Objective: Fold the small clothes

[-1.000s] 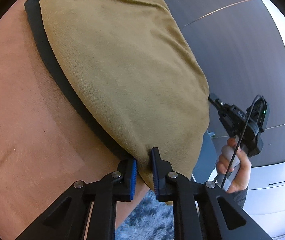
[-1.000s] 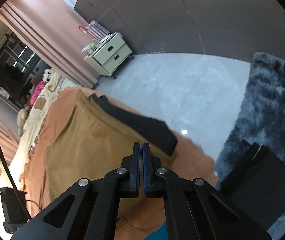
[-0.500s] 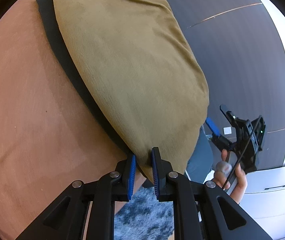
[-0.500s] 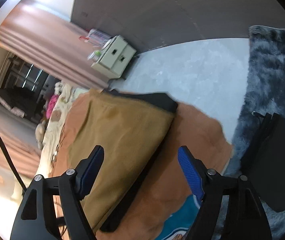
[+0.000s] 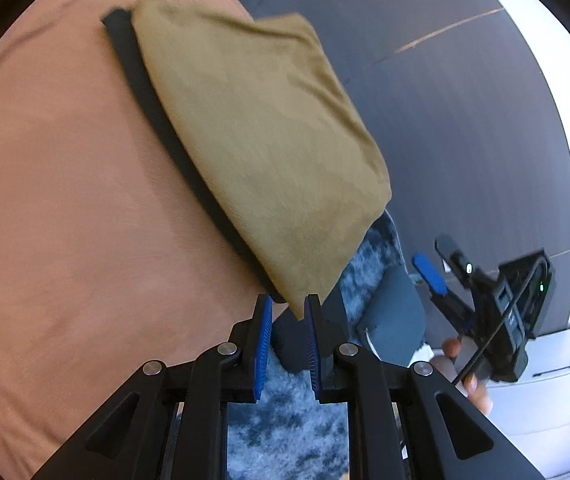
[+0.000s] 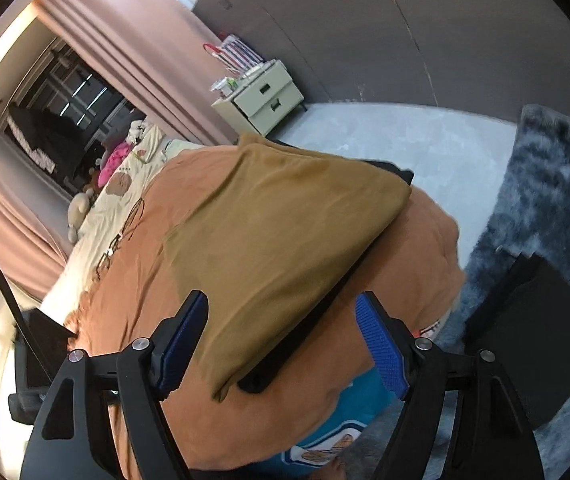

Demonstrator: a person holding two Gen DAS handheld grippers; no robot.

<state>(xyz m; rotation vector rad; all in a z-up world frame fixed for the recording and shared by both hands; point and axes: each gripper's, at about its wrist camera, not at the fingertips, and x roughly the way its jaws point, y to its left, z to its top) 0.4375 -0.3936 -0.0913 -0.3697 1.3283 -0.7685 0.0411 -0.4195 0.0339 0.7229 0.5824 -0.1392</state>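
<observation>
Tan cloth [image 5: 257, 136] lies folded flat on orange bedspread [image 5: 65, 220], on top of a black layer [image 5: 165, 128] that shows as a thin dark strip along cloth's left edge in left wrist view. Near corner of cloth overhangs bed edge, w/ shaggy grey rug [image 5: 285, 432] below.

Left gripper [image 5: 288, 344]: narrow gap, blue pads [image 5: 263, 344] parted a little. Tip of cloth corner sits right at far end of the gap, between the fingertips; looks loose, not pinched, though contact hard to judge. Dark blue item visible thru gap below.

Right gripper [image 6: 281, 344]: spread wide, nothing held. Hangs over near edge of cloth [image 6: 277, 240]; cloth & black layer [image 6: 305, 320] seen between the two fingers, pads apart from fabric. In left wrist view same gripper [image 5: 445, 264] shows at right, off the bed side, blurred, w/ hand [image 5: 465, 372] on its handle.

Right wrist view also: bedspread [image 6: 425, 264] bulges over bed corner; teal fabric [image 6: 349, 412] pokes out under it near bottom. Rug [image 6: 557, 184] at right, black flat object [image 6: 537, 328] on it. Far: cream nightstand [image 6: 261, 96] by dark wall, pink curtains [image 6: 133, 40], pale bedding w/ soft toys [image 6: 117, 160] at far left of bed.
</observation>
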